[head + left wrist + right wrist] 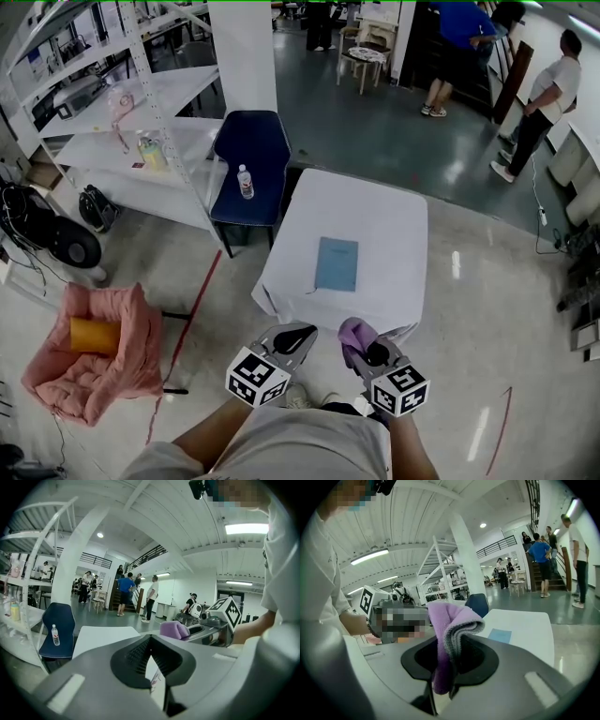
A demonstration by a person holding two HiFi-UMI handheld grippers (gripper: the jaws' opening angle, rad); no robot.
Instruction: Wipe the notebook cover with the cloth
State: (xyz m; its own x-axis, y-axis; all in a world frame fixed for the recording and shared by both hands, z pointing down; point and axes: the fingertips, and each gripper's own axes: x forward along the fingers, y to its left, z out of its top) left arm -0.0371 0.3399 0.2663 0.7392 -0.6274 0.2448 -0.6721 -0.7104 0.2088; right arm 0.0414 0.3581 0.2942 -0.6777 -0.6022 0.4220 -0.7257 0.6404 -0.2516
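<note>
A light blue notebook [336, 264] lies flat on the white-covered table [375, 216], toward its near edge. Both grippers hang side by side short of that edge, above the floor. My right gripper [358, 343] is shut on a folded purple cloth [353, 332], which bulges up out of its jaws [451, 620]. In the right gripper view the notebook [500, 635] shows ahead, beyond the cloth. My left gripper [302, 335] is shut with nothing in it, and in its own view the left gripper [150, 639] points over the table [101, 637], with the cloth [174, 629] to its right.
A dark blue chair [249, 150] with a water bottle [245, 182] on its seat stands at the table's far left corner. White shelving [122, 150] runs along the left. A pink chair [94, 349] sits near left. Several people stand at the back right.
</note>
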